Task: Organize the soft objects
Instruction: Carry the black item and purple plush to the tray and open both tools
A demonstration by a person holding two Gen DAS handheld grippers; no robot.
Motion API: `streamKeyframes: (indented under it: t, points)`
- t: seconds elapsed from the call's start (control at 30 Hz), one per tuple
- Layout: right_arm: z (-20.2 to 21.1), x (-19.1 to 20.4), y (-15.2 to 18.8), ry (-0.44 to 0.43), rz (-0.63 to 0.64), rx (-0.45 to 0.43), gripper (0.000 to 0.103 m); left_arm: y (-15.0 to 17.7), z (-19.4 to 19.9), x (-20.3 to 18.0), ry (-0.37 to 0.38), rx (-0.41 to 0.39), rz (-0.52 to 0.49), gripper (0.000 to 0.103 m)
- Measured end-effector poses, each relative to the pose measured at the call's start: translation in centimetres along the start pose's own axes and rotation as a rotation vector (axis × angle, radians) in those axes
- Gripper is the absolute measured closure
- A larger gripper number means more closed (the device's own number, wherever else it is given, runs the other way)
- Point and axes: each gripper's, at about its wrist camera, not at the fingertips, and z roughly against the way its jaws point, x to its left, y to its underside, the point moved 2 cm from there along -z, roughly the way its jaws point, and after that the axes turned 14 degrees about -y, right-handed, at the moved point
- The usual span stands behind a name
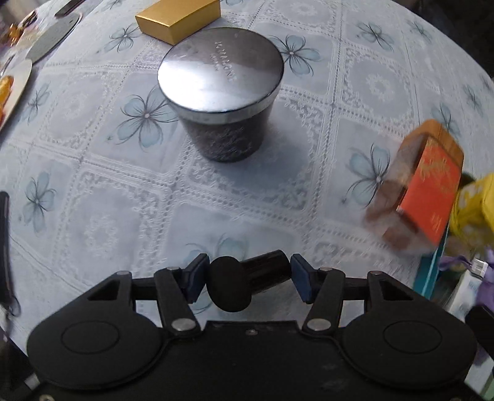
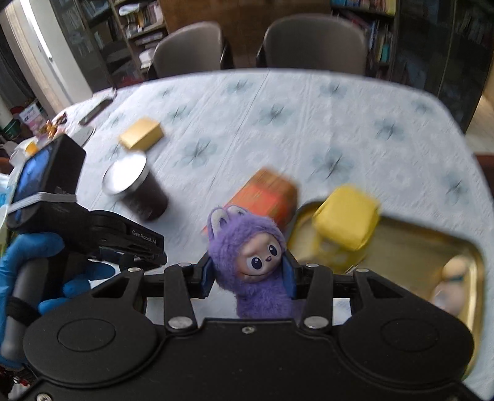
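Observation:
My right gripper is shut on a purple plush doll and holds it above the table, left of a gold tray. A yellow soft toy and a pale plush lie in the tray. My left gripper is shut on a black cylindrical object with a rounded end, held low over the tablecloth; the gripper also shows in the right wrist view. The yellow toy and a bit of purple plush show at the right edge of the left wrist view.
A dark round jar with a silver lid stands mid-table. A gold box lies beyond it. An orange box stands by the tray. Plates lie far left. Two chairs stand behind.

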Motion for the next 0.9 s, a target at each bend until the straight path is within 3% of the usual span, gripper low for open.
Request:
streamKeyframes:
  t: [0.1, 0.2, 0.3, 0.43, 0.63, 0.9]
  points:
    - [-3.1, 1.9, 1.9, -0.013, -0.006, 0.076, 0.059, 2.0, -0.1, 2.2, -0.032, -0.043, -0.113, 0.048]
    - [-5.9, 3.3, 3.5, 0.038, 0.015, 0.124, 0.059, 2.9, -0.4, 4.5, -0.031, -0.054, -0.158, 0.048]
    - [-7.0, 3.9, 4.2, 0.067, -0.008, 0.137, 0.059, 3.4, 0.1, 6.1, -0.008, -0.073, -0.188, 0.048]
    - [-5.5, 4.2, 4.3, 0.072, -0.070, 0.102, 0.059, 3.9, 1.6, 6.3, 0.015, -0.116, -0.248, 0.048]
    - [-0.2, 3.1, 4.6, 0.111, -0.169, -0.019, 0.059, 4.1, 5.2, 2.7, 0.086, -0.193, -0.348, 0.048]
    - [8.6, -3.7, 5.0, 0.226, -0.274, -0.197, 0.059, 4.8, 11.4, -6.9, 0.163, -0.295, -0.412, 0.048]
